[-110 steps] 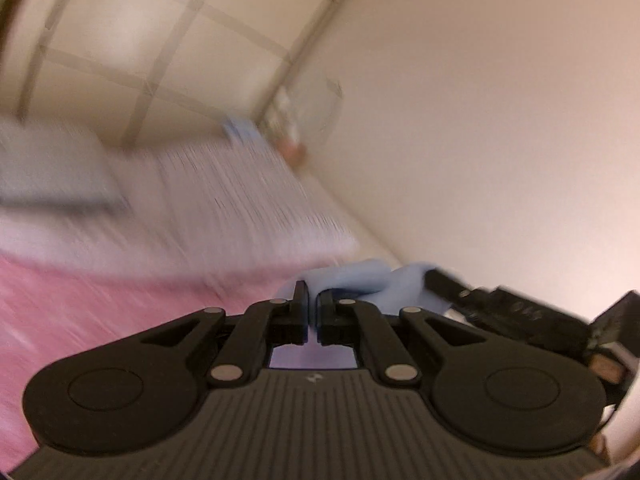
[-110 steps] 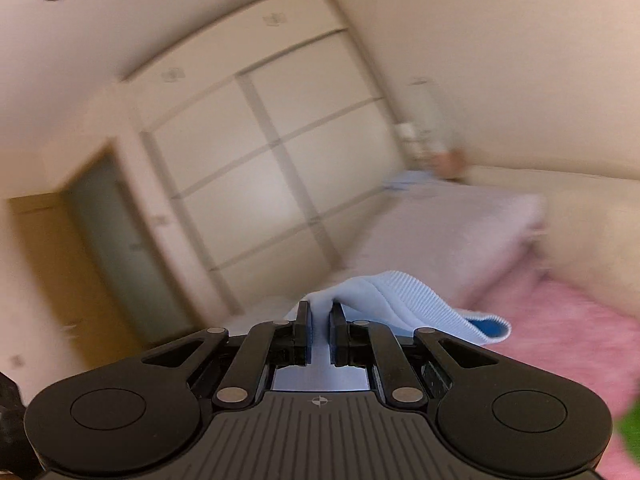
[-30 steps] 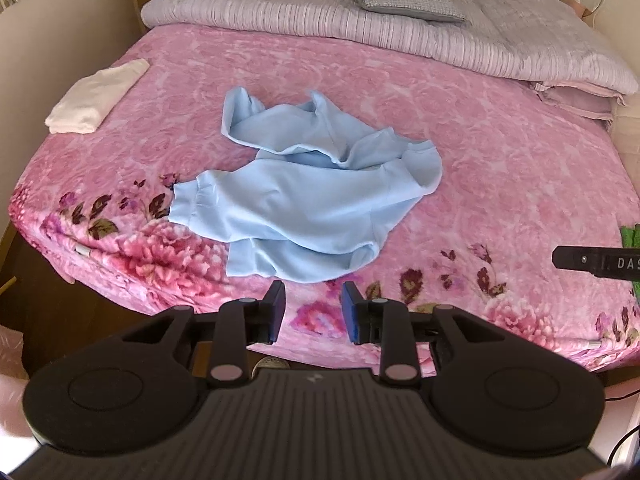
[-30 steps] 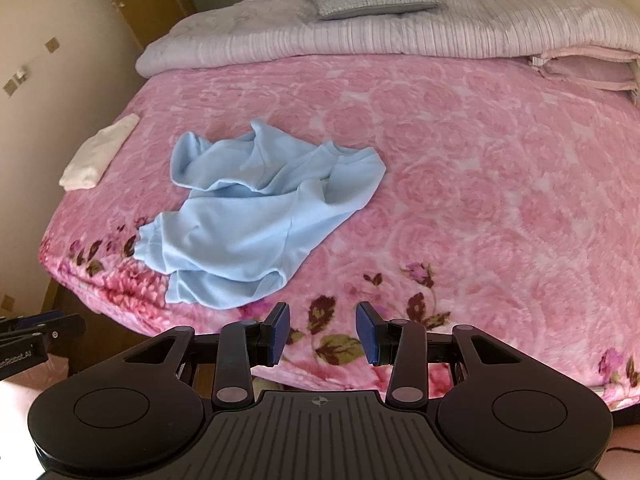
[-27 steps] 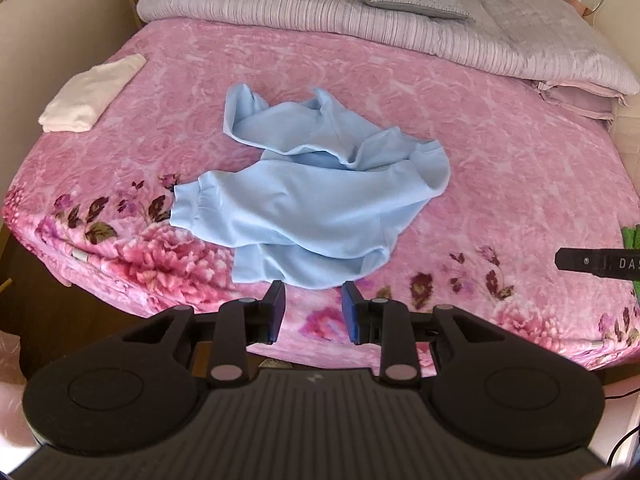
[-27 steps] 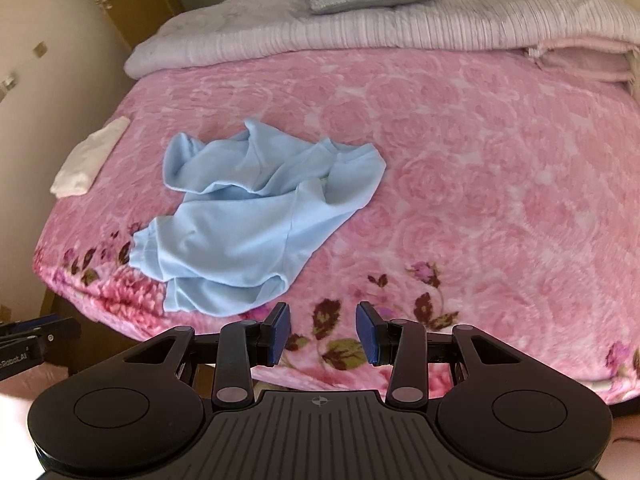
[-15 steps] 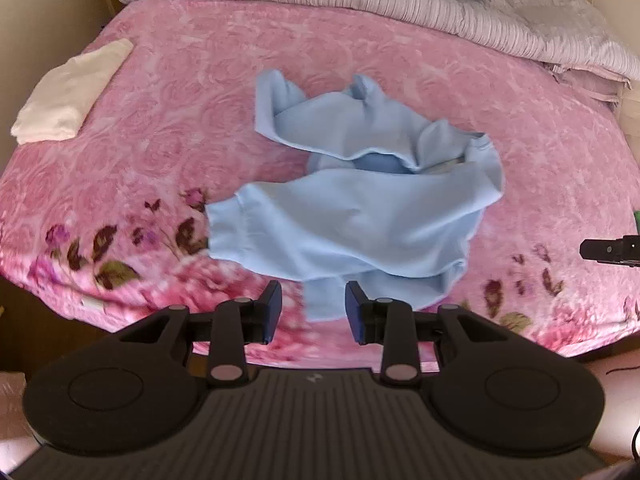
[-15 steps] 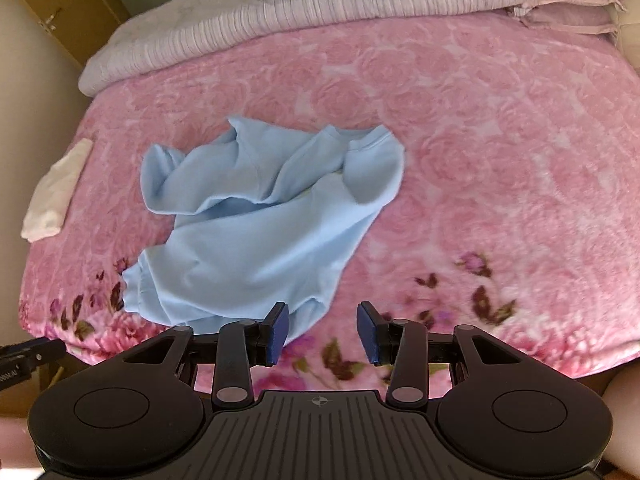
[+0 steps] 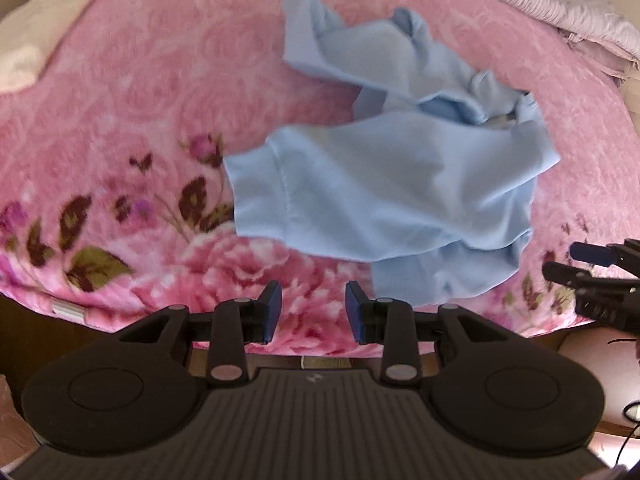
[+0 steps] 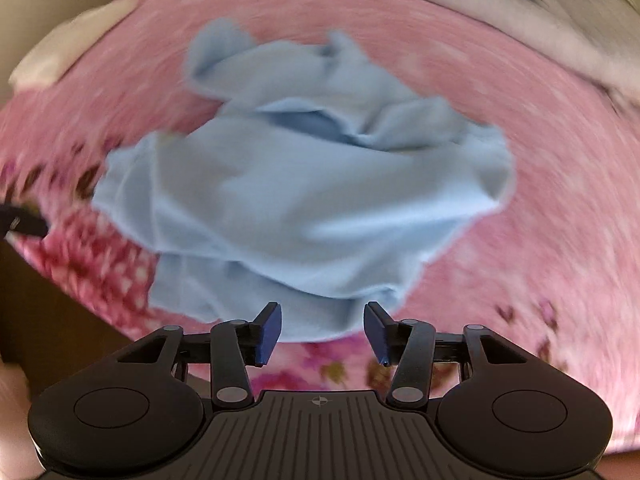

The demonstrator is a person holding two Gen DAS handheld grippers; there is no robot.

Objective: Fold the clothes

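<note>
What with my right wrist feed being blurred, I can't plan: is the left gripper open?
Observer: Yes, the left gripper is open and empty, over the blanket's flowered edge.
Operator: Is the shirt between its fingers?
Observer: No; the blue shirt lies ahead and to its right.
Operator: Where does the right gripper show in the left view?
Observer: At that view's right edge; the right gripper is open, beside the shirt's near corner.
</note>
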